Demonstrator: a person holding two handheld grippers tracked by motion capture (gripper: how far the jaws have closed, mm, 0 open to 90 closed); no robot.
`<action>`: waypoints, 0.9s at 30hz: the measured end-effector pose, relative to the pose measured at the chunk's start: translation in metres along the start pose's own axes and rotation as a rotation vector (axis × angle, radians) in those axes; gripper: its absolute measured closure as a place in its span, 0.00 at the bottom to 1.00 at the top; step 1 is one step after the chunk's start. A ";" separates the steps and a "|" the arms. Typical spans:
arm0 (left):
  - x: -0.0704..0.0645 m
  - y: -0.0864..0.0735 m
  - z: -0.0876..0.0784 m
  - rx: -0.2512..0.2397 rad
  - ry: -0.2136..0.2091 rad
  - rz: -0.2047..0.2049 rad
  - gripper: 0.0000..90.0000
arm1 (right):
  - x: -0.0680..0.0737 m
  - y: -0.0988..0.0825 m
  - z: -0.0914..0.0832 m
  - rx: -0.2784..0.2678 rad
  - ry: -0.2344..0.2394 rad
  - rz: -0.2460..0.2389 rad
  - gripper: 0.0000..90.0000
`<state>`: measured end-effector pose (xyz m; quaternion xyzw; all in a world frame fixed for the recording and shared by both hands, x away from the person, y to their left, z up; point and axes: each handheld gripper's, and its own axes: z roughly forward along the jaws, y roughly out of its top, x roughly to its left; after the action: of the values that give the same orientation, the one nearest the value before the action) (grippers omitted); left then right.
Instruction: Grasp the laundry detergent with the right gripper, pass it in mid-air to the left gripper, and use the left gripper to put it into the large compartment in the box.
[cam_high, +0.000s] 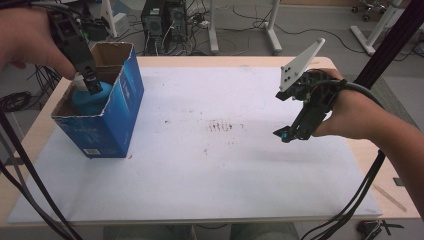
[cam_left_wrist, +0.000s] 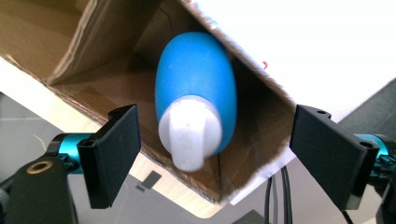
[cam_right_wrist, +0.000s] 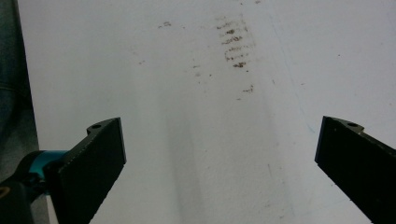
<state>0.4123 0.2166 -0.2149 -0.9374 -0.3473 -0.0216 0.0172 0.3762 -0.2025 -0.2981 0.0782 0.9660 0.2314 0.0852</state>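
One blue bottle (cam_left_wrist: 196, 88) lies walled in by the box (cam_high: 107, 125), left tool (cam_left_wrist: 212, 156) above.

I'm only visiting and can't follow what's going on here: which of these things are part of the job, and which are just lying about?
Part of the job:
- blue bottle with a white cap, lying inside the box
- blue cardboard box, open at the top
- left gripper, open above the bottle

Just lying about:
- right gripper, open and empty over the white mat
- brown smudges on the mat
- computer towers on the floor

Right gripper (cam_right_wrist: 219, 172) fingers (cam_right_wrist: 93, 163) wide apart above stained white sheet (cam_right_wrist: 210, 93).
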 end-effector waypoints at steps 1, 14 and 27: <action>-0.003 0.001 -0.003 -0.012 -0.008 0.013 0.17 | -0.001 0.001 -0.001 0.007 0.003 -0.004 0.01; -0.046 0.025 -0.019 -0.054 -0.050 0.228 0.12 | -0.018 0.013 -0.012 0.085 0.046 -0.052 0.01; -0.079 0.056 -0.002 -0.075 -0.122 0.420 0.04 | -0.031 0.014 -0.004 0.252 0.088 -0.113 0.01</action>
<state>0.3888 0.1224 -0.2178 -0.9887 -0.1437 0.0264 -0.0346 0.4068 -0.1974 -0.2840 0.0235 0.9930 0.1065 0.0449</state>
